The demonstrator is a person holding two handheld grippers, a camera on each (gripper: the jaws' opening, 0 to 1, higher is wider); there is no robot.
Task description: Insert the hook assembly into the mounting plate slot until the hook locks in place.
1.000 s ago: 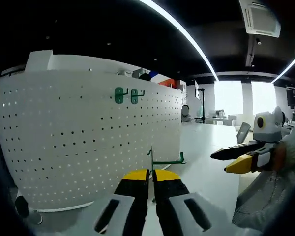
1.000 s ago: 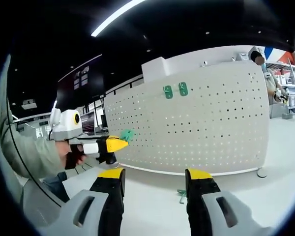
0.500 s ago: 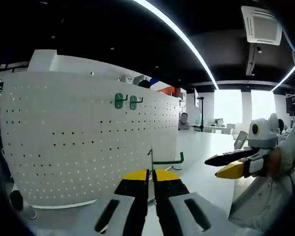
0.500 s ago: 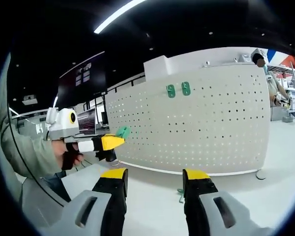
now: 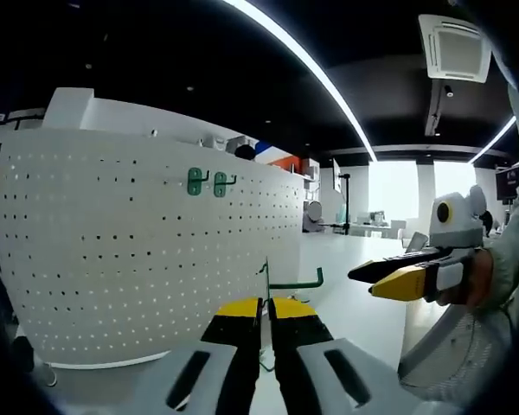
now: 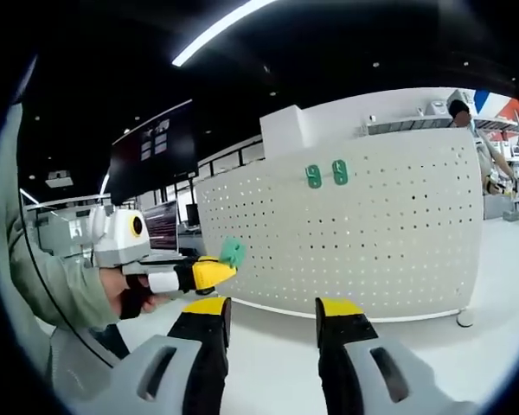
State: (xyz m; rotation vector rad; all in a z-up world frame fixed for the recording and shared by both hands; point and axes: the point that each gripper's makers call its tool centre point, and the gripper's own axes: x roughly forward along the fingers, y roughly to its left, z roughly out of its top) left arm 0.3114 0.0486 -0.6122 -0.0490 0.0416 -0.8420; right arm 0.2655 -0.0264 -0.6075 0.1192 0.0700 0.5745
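Open tabletop before an upright pegboard — two pegs taken

The white pegboard (image 5: 147, 242) stands upright across the far side of the white table (image 5: 355, 294), a wall to any reach beyond it; its holed face is bare except for two green hooks (image 5: 205, 181) already hung side by side near the top edge. The left gripper (image 5: 265, 304), jaws pressed on a green hook (image 5: 287, 281), sits near the board's lower right with free table between. The right gripper (image 6: 266, 309), jaws apart, faces the board (image 6: 355, 233) across bare table — the left gripper (image 6: 209, 271) crosses from the left.
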